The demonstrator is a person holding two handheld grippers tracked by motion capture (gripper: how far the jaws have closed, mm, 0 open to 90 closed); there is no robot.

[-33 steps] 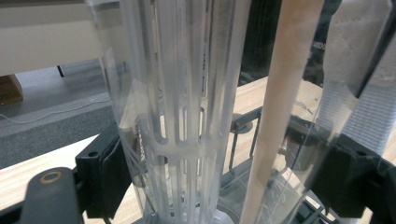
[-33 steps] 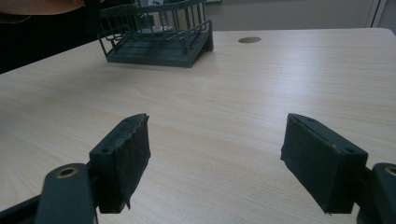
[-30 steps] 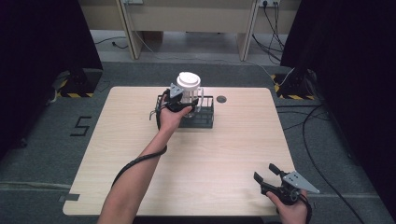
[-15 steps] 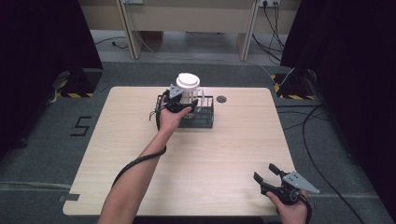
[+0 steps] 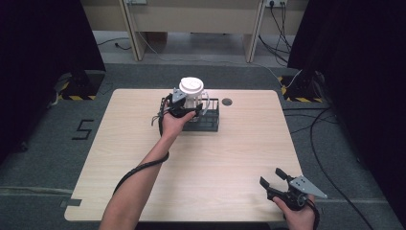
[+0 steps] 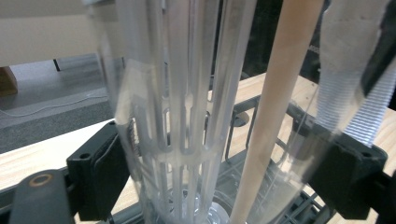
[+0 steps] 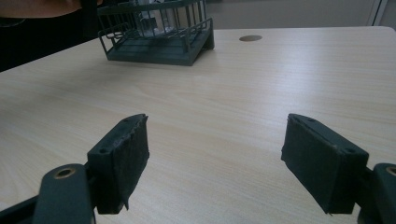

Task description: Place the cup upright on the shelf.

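**Left jaws hold a clear cup at the basket**

The left gripper [image 5: 184,106] has its jaws clamped on a clear plastic cup [image 6: 187,116], one black pad on each side. The cup has a white lid [image 5: 191,85] and a pale straw [image 6: 275,107] inside. It is in the dark wire basket [image 5: 207,120] at the far side of the desk [image 5: 220,163].

The right gripper [image 7: 215,163] has its jaws spread wide with nothing between them. It is low over the near right corner of the desk, well apart from the basket.
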